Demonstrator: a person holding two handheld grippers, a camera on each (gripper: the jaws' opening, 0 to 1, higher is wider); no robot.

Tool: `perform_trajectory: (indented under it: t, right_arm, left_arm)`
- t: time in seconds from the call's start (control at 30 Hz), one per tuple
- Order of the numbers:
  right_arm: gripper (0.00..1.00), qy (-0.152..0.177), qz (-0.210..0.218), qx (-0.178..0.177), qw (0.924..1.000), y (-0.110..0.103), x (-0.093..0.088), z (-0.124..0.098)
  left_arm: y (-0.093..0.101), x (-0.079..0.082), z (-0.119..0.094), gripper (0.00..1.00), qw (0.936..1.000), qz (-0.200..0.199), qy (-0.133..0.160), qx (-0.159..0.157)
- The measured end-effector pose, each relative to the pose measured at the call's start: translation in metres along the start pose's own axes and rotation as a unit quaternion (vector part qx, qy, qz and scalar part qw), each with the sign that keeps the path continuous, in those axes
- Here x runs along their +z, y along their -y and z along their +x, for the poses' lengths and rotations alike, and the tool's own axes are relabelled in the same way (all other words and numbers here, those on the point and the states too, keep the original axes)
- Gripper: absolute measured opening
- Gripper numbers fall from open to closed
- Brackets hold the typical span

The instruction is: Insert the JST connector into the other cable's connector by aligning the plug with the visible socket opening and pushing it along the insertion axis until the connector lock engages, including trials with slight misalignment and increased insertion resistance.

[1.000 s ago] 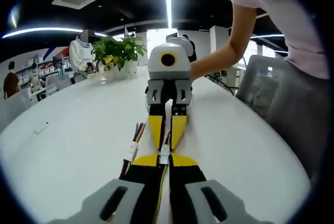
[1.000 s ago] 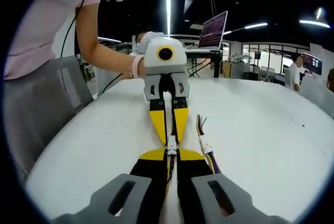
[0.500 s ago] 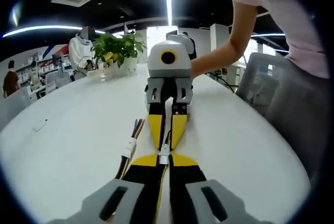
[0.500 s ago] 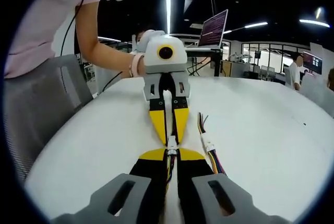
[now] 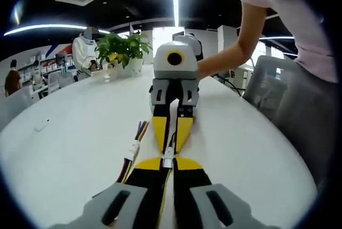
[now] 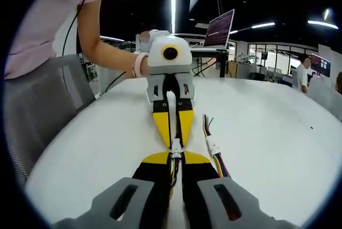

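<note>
Tip to tip above the white table, my two yellow-tipped grippers face each other along one line. In the left gripper view my left gripper (image 5: 169,163) is shut on a cable end, and the right gripper (image 5: 170,144) meets it from the far side. A small white JST connector (image 5: 168,156) bridges the narrow gap between the tips. In the right gripper view my right gripper (image 6: 176,158) is shut on coloured wires, the left gripper (image 6: 175,139) stands opposite, and the white JST connector (image 6: 176,145) sits between them. I cannot tell whether the two halves are fully seated.
A spare cable (image 5: 132,153) with a white plug and coloured wires lies on the table (image 5: 64,149) beside the grippers; the spare cable (image 6: 213,148) is right of the jaws in the right gripper view. A person's arm (image 5: 230,55) holds the far gripper. A potted plant (image 5: 122,50) stands at the back.
Both views have shifted slightly with the hands. The grippers stay tip to tip with the connector between them.
</note>
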State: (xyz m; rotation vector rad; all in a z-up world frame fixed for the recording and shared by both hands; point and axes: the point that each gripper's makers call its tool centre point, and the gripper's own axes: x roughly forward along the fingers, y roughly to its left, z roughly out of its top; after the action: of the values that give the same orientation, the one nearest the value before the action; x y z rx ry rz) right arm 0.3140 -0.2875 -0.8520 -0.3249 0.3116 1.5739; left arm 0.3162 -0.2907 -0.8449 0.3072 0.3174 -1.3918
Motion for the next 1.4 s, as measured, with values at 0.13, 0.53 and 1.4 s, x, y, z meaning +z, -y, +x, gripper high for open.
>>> perform_trajectory:
  t: [0.13, 0.53, 1.4]
  right_arm:
    - [0.06, -0.002, 0.007, -0.003, 1.0, 0.001, -0.002, -0.001]
    - [0.07, -0.019, 0.011, -0.017, 0.9996, 0.003, 0.0, -0.013]
    - [0.18, -0.008, 0.033, -0.089, 0.9955, -0.005, 0.028, -0.046]
  left_arm:
    - [0.0, 0.0, 0.0, 0.02, 1.0, -0.002, -0.002, 0.003]
    - [0.004, 0.0, -0.004, 0.08, 0.9998, 0.003, -0.019, 0.005]
    - [-0.007, 0.037, -0.03, 0.17, 0.9951, 0.001, -0.017, 0.097]
